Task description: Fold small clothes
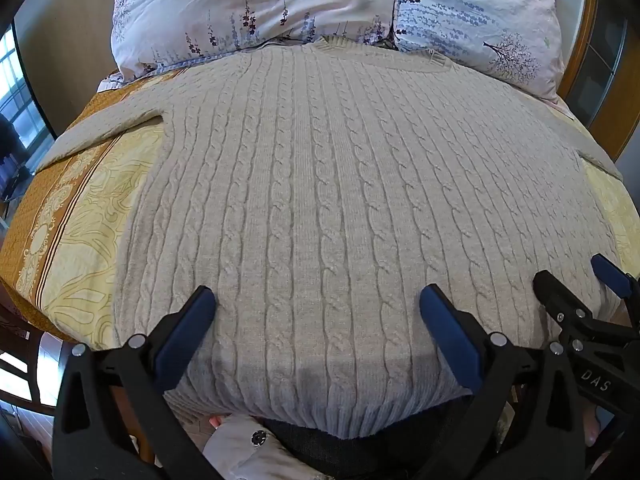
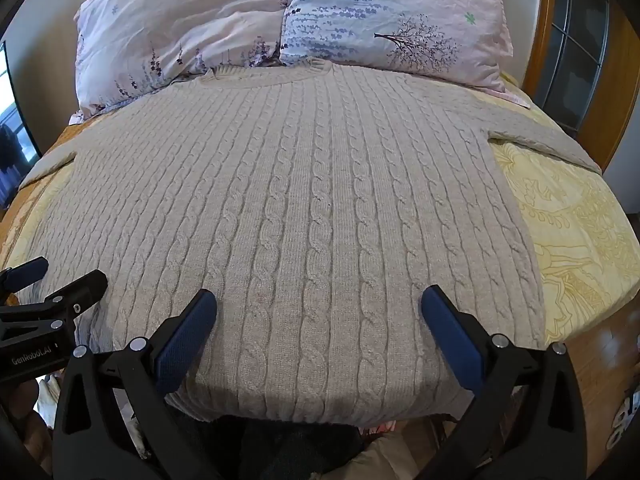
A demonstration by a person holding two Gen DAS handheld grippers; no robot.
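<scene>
A beige cable-knit sweater (image 1: 328, 184) (image 2: 304, 200) lies flat on the bed, collar toward the pillows, hem hanging over the near edge. One sleeve (image 1: 100, 124) stretches out to the left, the other sleeve (image 2: 548, 140) to the right. My left gripper (image 1: 318, 304) hovers open above the lower part of the sweater, nothing between its blue pads. My right gripper (image 2: 319, 306) is open over the hem too, and it shows beside the left one as the right gripper (image 1: 580, 280). The left gripper (image 2: 56, 276) appears at the left edge of the right wrist view.
Two floral pillows (image 1: 256, 8) (image 2: 392, 24) lie at the head of the bed. The yellow and orange patterned bedspread (image 1: 68, 248) (image 2: 576, 232) shows on both sides. A wooden door frame (image 2: 552, 20) stands at the right, a window (image 1: 16, 92) at the left.
</scene>
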